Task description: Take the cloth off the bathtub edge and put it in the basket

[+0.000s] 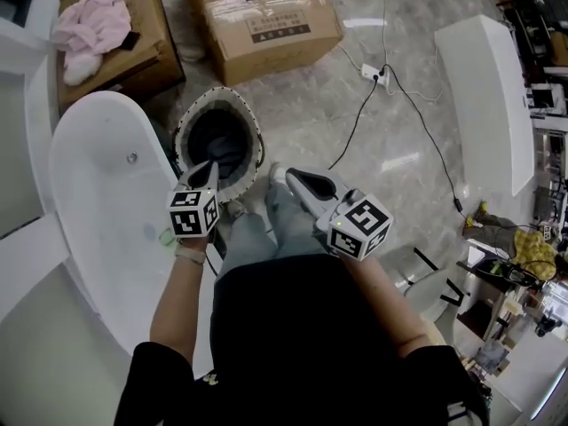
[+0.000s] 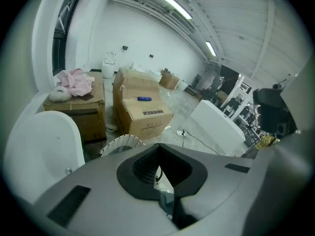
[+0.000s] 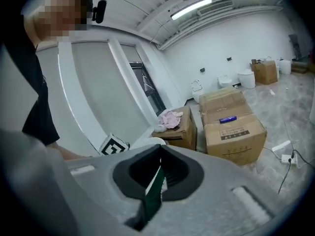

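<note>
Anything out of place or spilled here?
Nothing spilled or tipped. The basket stands upright beside the bathtub with a dark cloth inside. Only loose ends: a pink cloth heaped on a box, and a cable trailing across the floor.

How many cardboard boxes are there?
4: a box under a pink cloth, a box topped by a blue thing, a box behind that, a box by the far wall. Others may be hidden.

Unblocked basket (image 1: 252,124) mouth beside bathtub (image 1: 89,204)
</note>
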`<action>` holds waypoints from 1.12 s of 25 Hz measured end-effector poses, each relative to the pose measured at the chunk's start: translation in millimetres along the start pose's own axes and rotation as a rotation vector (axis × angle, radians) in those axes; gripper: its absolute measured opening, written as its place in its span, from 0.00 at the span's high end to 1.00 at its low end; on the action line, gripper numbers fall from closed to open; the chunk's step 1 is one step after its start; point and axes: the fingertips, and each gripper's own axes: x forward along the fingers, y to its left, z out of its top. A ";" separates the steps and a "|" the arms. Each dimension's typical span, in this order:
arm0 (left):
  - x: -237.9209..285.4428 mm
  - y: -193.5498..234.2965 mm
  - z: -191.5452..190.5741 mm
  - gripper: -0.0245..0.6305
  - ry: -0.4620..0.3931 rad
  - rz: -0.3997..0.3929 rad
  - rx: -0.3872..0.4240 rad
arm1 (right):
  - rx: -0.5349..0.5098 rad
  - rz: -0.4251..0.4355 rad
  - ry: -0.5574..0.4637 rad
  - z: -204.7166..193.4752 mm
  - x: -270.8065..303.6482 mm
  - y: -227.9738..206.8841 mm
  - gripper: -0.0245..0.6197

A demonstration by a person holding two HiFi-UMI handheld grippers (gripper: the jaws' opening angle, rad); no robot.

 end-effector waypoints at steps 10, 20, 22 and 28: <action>-77.9 -59.9 55.5 0.94 -0.154 -0.037 0.053 | -0.060 0.079 -0.013 31.8 -12.8 21.3 0.97; -145.8 -86.1 90.4 0.94 -0.277 0.001 0.059 | -0.113 0.166 -0.030 57.5 -32.7 36.8 0.97; -155.6 -89.8 93.7 0.94 -0.297 0.009 0.052 | -0.122 0.180 -0.040 62.5 -36.5 40.4 0.97; -176.2 -103.7 104.2 0.94 -0.344 0.024 0.072 | -0.148 0.223 -0.063 76.3 -42.0 48.9 0.97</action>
